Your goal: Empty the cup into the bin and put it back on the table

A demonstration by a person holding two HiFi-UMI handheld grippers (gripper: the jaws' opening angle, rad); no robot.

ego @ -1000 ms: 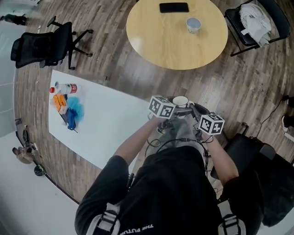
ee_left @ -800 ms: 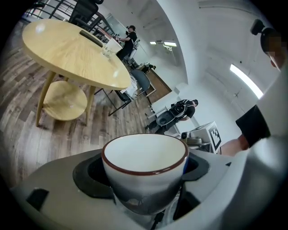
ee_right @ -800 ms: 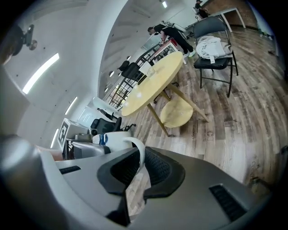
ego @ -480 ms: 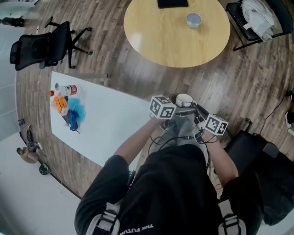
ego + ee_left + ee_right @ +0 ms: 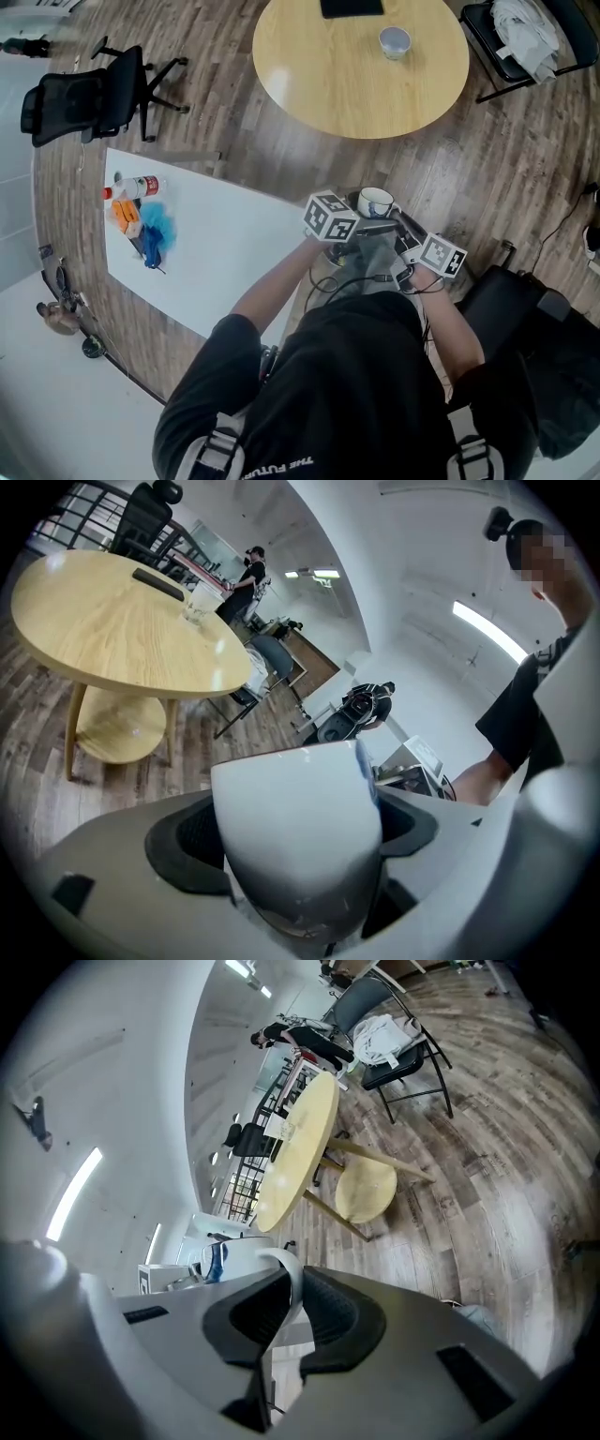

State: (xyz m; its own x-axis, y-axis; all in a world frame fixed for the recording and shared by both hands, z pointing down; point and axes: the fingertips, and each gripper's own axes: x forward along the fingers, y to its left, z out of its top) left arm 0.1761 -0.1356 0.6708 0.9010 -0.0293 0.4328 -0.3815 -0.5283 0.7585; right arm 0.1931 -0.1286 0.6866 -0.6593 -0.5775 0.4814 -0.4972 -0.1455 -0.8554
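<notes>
- The left gripper has its jaws spread wide and pressed on the round body of the white cup, one dark pad on each flank.
- The right gripper is pinched nearly together on the cup's handle, which stands as a thin white loop between its pads.
- So the cup rests on nothing. It is held in the air between the two grippers, in front of the person.
- In the head view its mouth faces mostly upward. Its axis stands roughly upright, with a slight lean in the left gripper view, and the handle is on the right gripper's side.
- Tipping it, I judge, calls for both hands to roll together about that shared grip.
- A grey shape lies directly below the grippers. Whether it is the bin I cannot tell.
- The near right corner of the white table sits just beside the left gripper and is bare. A bottle and small clutter lie well apart, at its far left end.
- The round table lies farther ahead across open floor.
</notes>
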